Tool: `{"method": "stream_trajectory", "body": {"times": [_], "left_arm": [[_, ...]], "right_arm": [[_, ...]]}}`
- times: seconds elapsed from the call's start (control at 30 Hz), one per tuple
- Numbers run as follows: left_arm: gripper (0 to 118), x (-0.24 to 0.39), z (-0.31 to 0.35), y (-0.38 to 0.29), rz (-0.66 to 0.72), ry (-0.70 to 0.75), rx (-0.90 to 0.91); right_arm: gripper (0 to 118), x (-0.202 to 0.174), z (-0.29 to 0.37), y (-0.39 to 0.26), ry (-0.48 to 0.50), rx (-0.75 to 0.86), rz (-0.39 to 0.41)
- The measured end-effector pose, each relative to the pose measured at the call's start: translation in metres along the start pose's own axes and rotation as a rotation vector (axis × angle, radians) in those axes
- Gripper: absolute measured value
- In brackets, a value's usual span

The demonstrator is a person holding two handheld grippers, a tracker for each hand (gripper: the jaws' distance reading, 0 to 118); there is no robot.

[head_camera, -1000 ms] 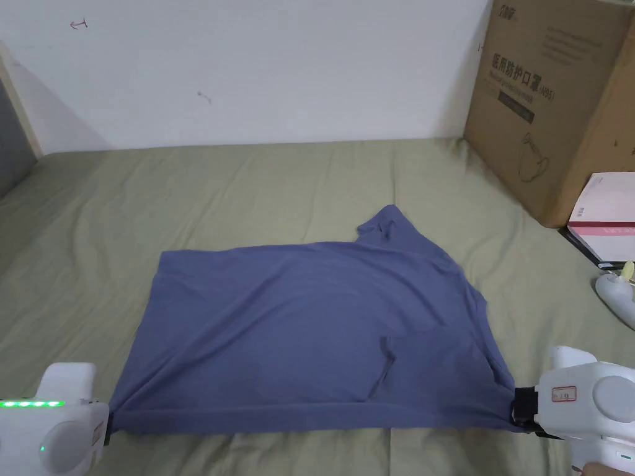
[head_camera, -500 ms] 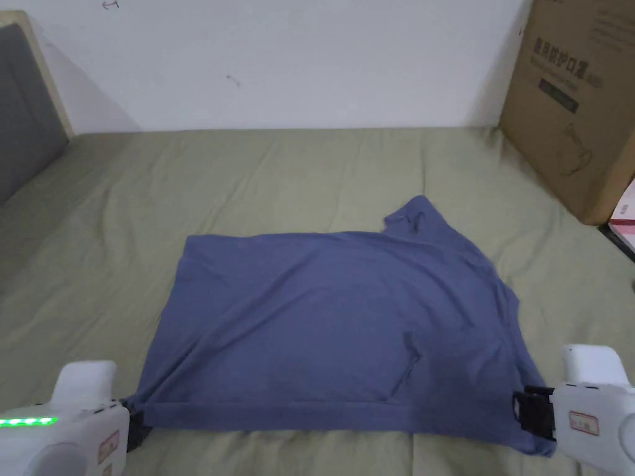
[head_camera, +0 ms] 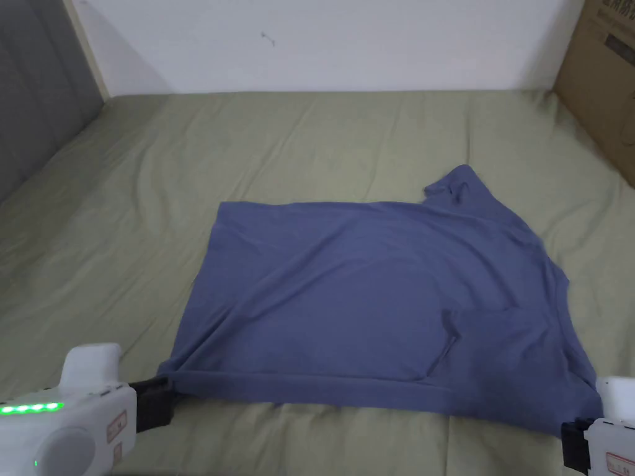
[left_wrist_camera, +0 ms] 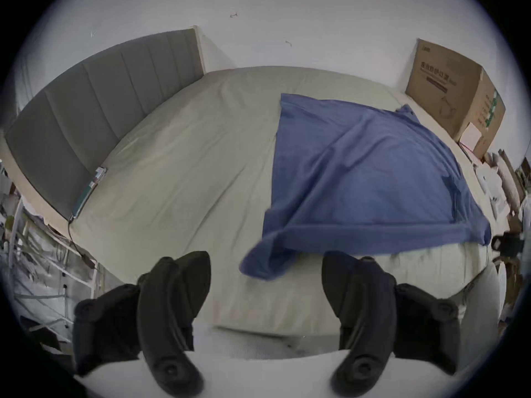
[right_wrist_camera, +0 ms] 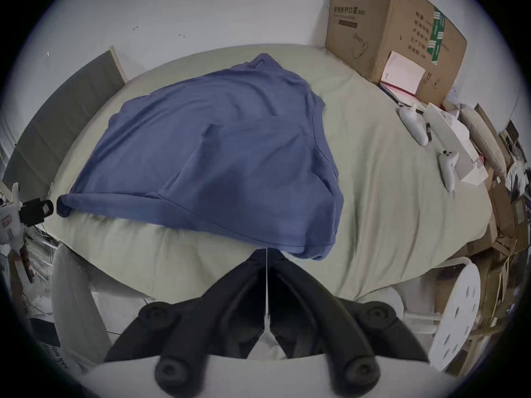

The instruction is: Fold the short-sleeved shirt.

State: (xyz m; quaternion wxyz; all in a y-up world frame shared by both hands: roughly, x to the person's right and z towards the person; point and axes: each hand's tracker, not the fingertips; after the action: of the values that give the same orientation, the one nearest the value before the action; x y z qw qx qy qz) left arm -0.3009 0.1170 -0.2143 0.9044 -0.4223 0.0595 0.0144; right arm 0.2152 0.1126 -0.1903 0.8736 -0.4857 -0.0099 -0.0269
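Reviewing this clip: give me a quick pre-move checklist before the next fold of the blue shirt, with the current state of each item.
1. Left gripper open, off the cloth: ok.
2. Right gripper released: cannot tell; its jaws are together right at the hem, and the contact is hidden.
3. Shirt lying flat on the bed: not ok, the far right part is bunched.
4. Near hem straight: not ok, the left corner is curled.
5. Bed beside the shirt free for folding: ok.

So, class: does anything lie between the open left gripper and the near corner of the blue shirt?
Nothing visible does. The left gripper sits just short of the shirt, with bare bedsheet between its spread jaws and the shirt's corner.
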Motion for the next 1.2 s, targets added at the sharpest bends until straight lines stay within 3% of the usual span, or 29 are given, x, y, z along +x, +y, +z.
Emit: {"method": "stream_trajectory", "body": {"times": [0.07,0.1,0.13,0.17,0.23,0.43,0.47,0.5,0.53,0.57,0.77,0.8,0.83,0.87,0.9,0.97,1.2], "left_arm": [[86,-0.007,-0.016,0.005,0.026,-0.034,-0.007],[71,-0.009,-0.025,0.005,0.045,-0.067,-0.021],[41,-0.009,-0.033,0.004,0.053,-0.074,-0.036],[0,-0.007,-0.04,0.002,0.059,-0.095,-0.07],[1,0.0,-0.045,-0.006,0.014,-0.022,-0.069],[1,0.0,-0.036,-0.007,0.019,-0.077,-0.056],[1,0.002,-0.032,-0.004,0.015,-0.072,-0.056],[1,0.002,-0.032,-0.004,0.013,-0.076,-0.055],[1,0.002,-0.032,-0.004,0.016,-0.08,-0.057],[1,0.002,-0.032,-0.003,0.021,-0.083,-0.062],[1,0.007,-0.028,0.0,-0.012,-0.073,-0.069],[1,0.008,-0.028,-0.001,-0.018,-0.073,-0.069],[1,0.008,-0.027,-0.001,-0.023,-0.071,-0.073],[1,0.01,-0.025,0.0,-0.028,-0.065,-0.074],[1,0.01,-0.024,0.0,-0.03,-0.062,-0.073],[1,0.009,-0.023,0.0,-0.023,-0.061,-0.078],[1,0.007,-0.018,0.012,-0.024,-0.061,-0.07]], "right_arm": [[1,0.001,-0.004,-0.001,-0.007,-0.013,-0.006],[1,0.002,-0.006,-0.001,-0.008,-0.018,-0.009],[1,0.002,-0.007,-0.001,-0.008,-0.025,-0.013],[1,0.003,-0.009,-0.002,-0.007,-0.036,-0.016],[1,0.003,-0.009,-0.003,-0.008,-0.044,-0.023],[4,0.01,-0.006,0.001,0.023,-0.032,-0.049],[19,0.012,-0.006,0.003,0.027,-0.025,-0.054],[63,0.014,-0.006,0.006,0.032,-0.019,-0.057],[90,0.016,-0.007,0.009,0.033,-0.015,-0.057],[96,0.017,-0.009,0.013,0.029,-0.011,-0.06],[95,0.03,-0.037,0.029,0.011,-0.012,-0.081],[85,0.031,-0.044,0.028,-0.023,-0.058,-0.069],[58,0.029,-0.049,0.026,-0.055,-0.075,-0.046],[19,0.028,-0.052,0.021,-0.082,-0.076,-0.009],[3,0.028,-0.052,0.016,-0.126,-0.053,-0.029],[3,0.034,-0.044,0.014,-0.022,-0.058,-0.077],[3,0.037,-0.019,0.032,-0.032,-0.002,-0.077]]}}
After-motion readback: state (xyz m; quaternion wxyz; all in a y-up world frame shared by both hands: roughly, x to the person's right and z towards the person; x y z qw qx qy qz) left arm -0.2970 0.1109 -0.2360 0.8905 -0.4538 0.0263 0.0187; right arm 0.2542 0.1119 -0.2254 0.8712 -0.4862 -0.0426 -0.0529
